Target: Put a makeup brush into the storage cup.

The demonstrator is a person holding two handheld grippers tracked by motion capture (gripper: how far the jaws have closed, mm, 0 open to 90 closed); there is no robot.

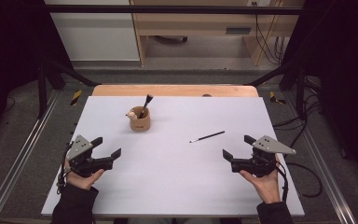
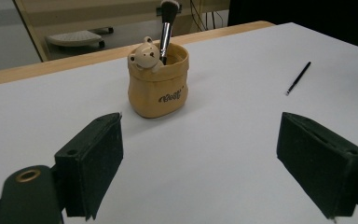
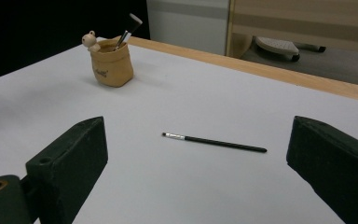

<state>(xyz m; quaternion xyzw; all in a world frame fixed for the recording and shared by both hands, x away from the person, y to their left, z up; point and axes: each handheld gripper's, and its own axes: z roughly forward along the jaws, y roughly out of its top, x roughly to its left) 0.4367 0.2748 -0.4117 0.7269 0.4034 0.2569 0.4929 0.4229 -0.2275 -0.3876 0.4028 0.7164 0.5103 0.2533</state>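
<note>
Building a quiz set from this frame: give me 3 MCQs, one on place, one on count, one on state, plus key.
1. Where is the thin brush?
A. flat on the sheet, nearer the right gripper
B. in the pot
C. between the left jaws

2. How many brushes stand in the pot?
A. none
B. one
C. three

3. How is the left gripper?
A. shut on the pot
B. shut on a brush
C. open, holding nothing

Key:
1 A: the right gripper view shows it lying loose ahead of the jaws.
2 B: only the make-up brush sticks out, beside the bear figure.
3 C: its jaws stand wide apart over bare sheet.
</note>
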